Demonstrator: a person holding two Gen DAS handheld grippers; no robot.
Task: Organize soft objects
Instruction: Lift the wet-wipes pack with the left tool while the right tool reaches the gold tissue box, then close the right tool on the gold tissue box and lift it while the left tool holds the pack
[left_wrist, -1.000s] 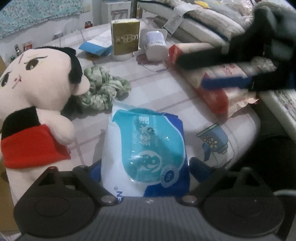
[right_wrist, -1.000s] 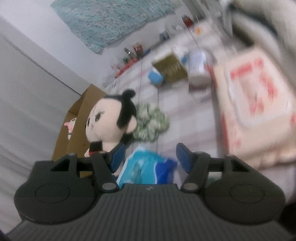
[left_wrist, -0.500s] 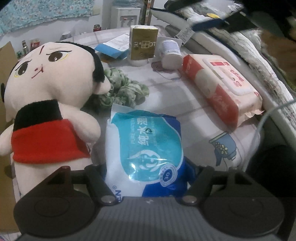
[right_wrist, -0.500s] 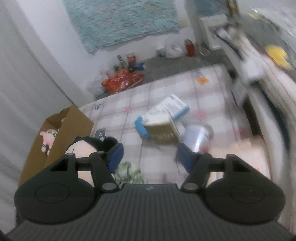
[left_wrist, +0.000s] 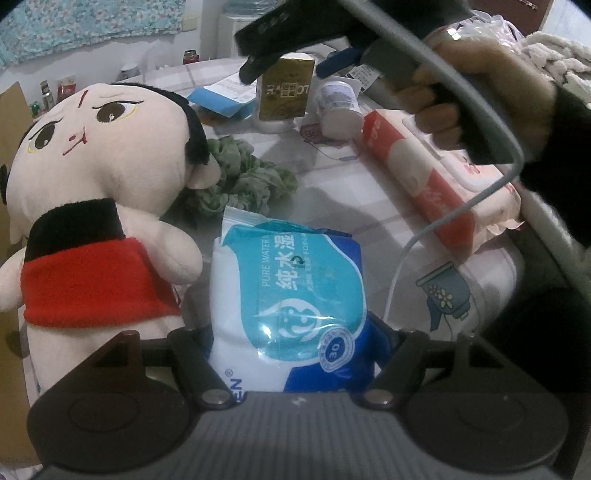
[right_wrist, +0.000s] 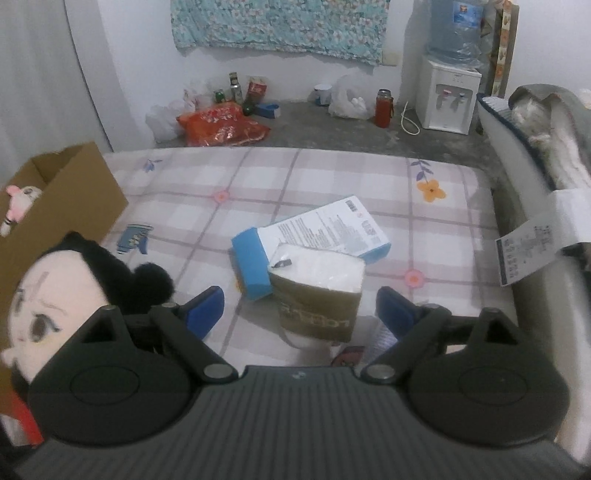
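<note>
Pinched between the pads of the left gripper (left_wrist: 291, 354) is a blue-and-white wet wipes pack (left_wrist: 288, 291), which is used here as the landmark and is seen lying on the checked sheet (left_wrist: 347, 206). Left of the pack, touching its edge, a plush doll (left_wrist: 99, 206) in a red and black top is stood upright. Just behind the pack a crumpled green cloth (left_wrist: 240, 177) is seen, partly tucked behind the doll's head. Further behind, a gold tissue pack (left_wrist: 286, 90) and a white jar (left_wrist: 338, 107) are placed, with a blue box (left_wrist: 221, 99) beside them. Right of the pack, well apart, a red-and-pink wipes pack (left_wrist: 443, 177) is laid along the sheet edge. Above all this the right gripper (right_wrist: 299, 310) is held by a hand (left_wrist: 491, 81); its jaws have just been opening and are spread wide, nothing pressed, with the gold tissue pack seen beyond the gap. A cardboard box (right_wrist: 70, 192) is stood at far left.
</note>
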